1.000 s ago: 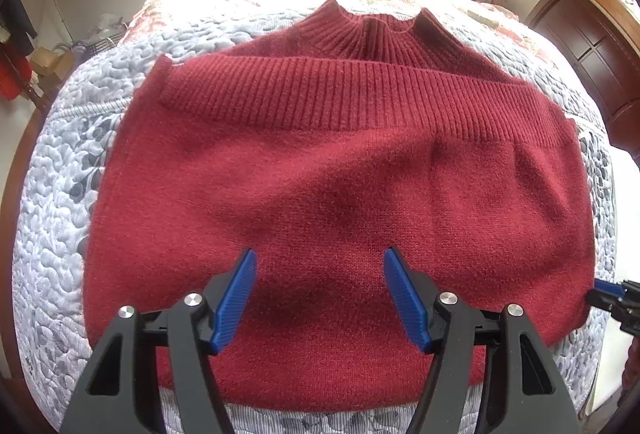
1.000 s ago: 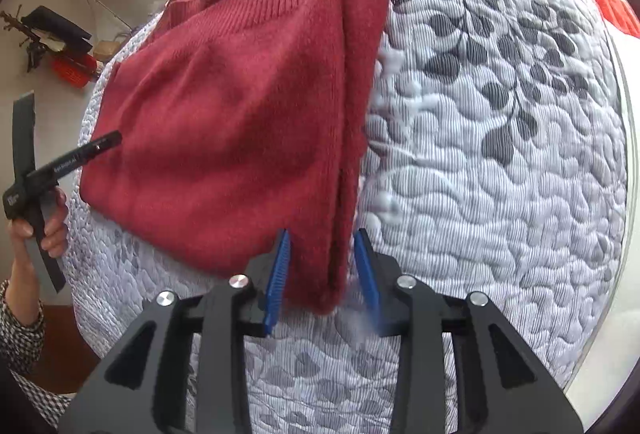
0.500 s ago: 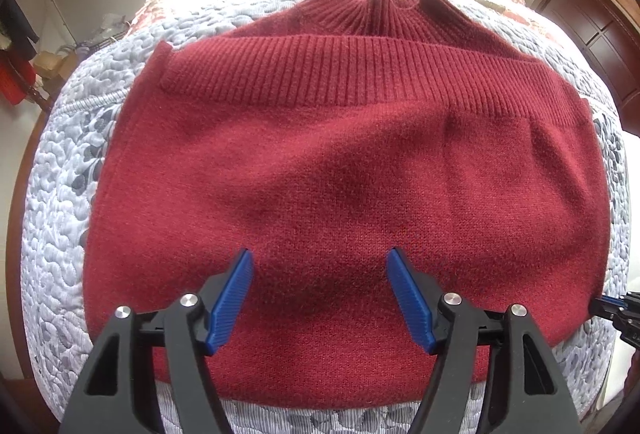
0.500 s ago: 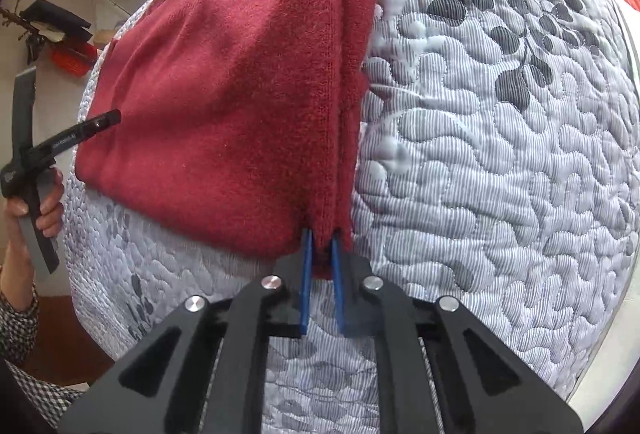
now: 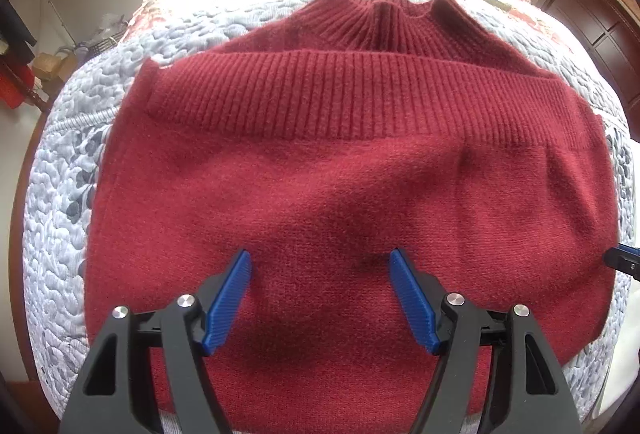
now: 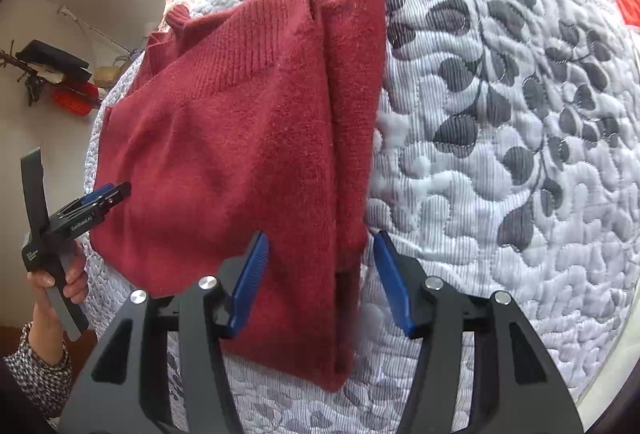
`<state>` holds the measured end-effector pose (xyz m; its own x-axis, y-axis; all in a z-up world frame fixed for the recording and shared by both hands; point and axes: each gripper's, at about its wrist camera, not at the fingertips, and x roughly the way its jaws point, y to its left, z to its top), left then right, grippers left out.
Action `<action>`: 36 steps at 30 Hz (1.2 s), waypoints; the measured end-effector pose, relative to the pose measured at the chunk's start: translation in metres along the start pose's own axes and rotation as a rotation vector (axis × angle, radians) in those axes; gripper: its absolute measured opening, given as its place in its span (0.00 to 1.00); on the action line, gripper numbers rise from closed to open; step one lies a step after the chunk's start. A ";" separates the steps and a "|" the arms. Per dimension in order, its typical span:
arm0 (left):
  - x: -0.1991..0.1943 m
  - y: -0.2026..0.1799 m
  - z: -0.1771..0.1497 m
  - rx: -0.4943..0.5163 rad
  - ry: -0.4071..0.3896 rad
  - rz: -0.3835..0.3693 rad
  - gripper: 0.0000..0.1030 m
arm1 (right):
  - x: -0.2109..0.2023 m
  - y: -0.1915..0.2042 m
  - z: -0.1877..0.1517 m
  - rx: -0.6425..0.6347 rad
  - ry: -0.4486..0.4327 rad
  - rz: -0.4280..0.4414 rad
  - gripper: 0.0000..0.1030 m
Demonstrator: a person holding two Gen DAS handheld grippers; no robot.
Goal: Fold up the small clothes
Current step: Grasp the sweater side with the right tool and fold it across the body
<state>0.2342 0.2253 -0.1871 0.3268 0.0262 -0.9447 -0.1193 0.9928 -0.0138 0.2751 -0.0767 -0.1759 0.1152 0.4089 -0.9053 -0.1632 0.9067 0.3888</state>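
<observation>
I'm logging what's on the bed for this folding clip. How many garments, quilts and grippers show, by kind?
Red sweater: 1
Grey leaf-print quilt: 1
Grippers: 2, the left gripper and the right gripper, both open
Total: 4

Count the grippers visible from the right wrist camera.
2. The right gripper fills the bottom, jaws open astride the red sweater's edge. The left gripper is at far left, held in a hand.
</observation>
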 end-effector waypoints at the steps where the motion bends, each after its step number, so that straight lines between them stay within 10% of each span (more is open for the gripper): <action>1: 0.004 0.003 -0.001 -0.004 0.007 -0.006 0.72 | 0.006 -0.005 0.001 0.024 0.011 0.008 0.53; 9: 0.013 0.015 0.000 -0.029 0.024 -0.058 0.76 | 0.005 -0.014 0.001 0.106 0.008 0.122 0.21; 26: 0.029 0.031 0.000 0.001 0.042 -0.090 0.83 | 0.003 0.000 0.005 0.150 0.026 -0.009 0.19; 36: -0.036 0.108 -0.005 -0.121 -0.016 -0.151 0.76 | -0.047 0.114 0.030 0.019 -0.028 0.108 0.18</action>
<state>0.2046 0.3305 -0.1563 0.3642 -0.1188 -0.9237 -0.1795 0.9643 -0.1948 0.2804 0.0109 -0.0842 0.1252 0.5070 -0.8528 -0.1573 0.8588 0.4875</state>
